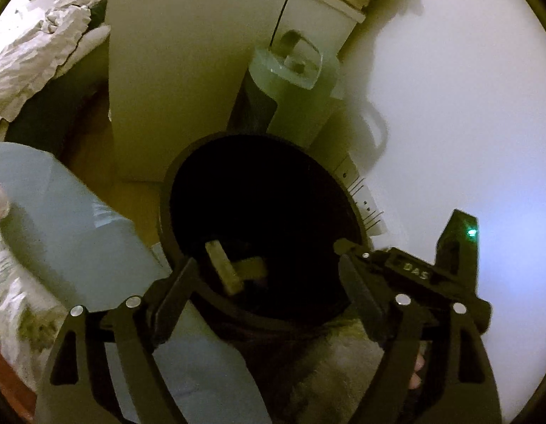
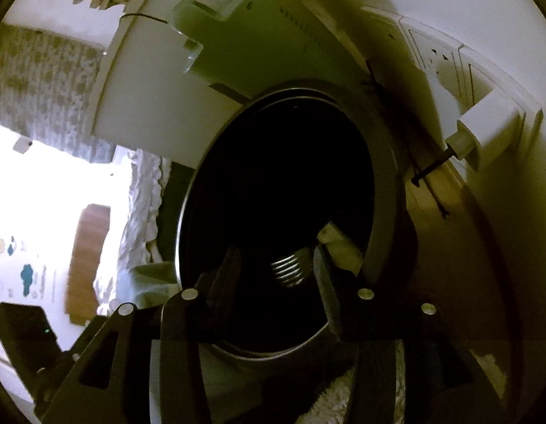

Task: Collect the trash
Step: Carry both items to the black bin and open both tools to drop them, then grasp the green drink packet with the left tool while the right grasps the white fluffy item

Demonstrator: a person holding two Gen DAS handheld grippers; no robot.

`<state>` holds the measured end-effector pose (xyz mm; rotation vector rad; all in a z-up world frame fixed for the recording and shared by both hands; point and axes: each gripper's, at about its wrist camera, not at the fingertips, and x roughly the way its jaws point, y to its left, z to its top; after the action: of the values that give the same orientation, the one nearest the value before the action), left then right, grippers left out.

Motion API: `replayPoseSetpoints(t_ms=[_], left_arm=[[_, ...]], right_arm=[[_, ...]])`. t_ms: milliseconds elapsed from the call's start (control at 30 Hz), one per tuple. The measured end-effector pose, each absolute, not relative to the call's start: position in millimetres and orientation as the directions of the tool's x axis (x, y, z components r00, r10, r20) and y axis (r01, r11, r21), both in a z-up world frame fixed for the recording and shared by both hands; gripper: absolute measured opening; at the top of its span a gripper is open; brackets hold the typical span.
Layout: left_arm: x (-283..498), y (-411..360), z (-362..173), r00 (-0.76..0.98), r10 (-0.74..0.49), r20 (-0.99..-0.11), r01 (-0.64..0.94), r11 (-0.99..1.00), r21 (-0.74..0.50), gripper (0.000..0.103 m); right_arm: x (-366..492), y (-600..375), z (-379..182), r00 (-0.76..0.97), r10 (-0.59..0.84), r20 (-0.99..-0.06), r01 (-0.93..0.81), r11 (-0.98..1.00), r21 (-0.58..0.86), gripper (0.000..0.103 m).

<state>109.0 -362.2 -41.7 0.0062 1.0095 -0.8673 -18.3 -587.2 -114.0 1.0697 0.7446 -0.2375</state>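
Note:
A round black trash bin [image 1: 262, 219] stands on the floor, seen from above in the left wrist view and from close up in the right wrist view [image 2: 386, 190]. Pale scraps [image 1: 225, 265] lie at its bottom. My left gripper [image 1: 264, 261] is open and empty over the bin's near rim. My right gripper [image 2: 276, 265] hangs over the bin mouth with a ribbed, shiny piece of trash [image 2: 290, 270] between its fingers, against the right finger [image 2: 326, 289]. Whether the jaws press on it I cannot tell. A pale scrap [image 2: 338, 247] lies inside the bin beyond it.
A white cabinet [image 1: 188, 81] stands behind the bin, with a tall grey appliance [image 1: 294, 81] beside it. A white wall [image 1: 467, 106] is on the right, with sockets and a plug [image 2: 485, 134]. A bed with crumpled bedding [image 1: 36, 60] is on the left. My right gripper's body [image 1: 432, 268] crosses the left view.

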Motion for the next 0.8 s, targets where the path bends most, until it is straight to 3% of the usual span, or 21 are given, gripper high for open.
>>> replayPoseSetpoints(t_ms=[300, 467, 633, 800], left_arm=[[95.2, -292.7, -5.3, 0.309, -0.673, -0.672, 0.594, 0.688, -0.417, 0.085], [93.2, -209.2, 15.5, 0.42, -0.667, -0.615, 0.509, 0.734, -0.449, 0.085], [95.6, -89.6, 28.3, 0.62, -0.526, -0.583, 0.33, 0.848, -0.414, 0.092], [121.9, 15.5, 7.1, 0.68, -0.341, -0.649, 0.098, 0.92, -0.381, 0.092]], right_arm=[[-17.9, -569.5, -104.9, 0.721, 0.127, -0.682, 0.519, 0.552, 0.652, 0.059], [-19.9, -551.0, -91.7, 0.739, 0.091, -0.668, 0.482, 0.621, 0.618, 0.06], [-3.3, -509.7, -63.8, 0.741, 0.11, -0.662, 0.386, 0.738, 0.554, 0.062], [47.4, -418.0, -1.2, 0.739, 0.277, -0.614, 0.097, 0.858, 0.504, 0.062]])
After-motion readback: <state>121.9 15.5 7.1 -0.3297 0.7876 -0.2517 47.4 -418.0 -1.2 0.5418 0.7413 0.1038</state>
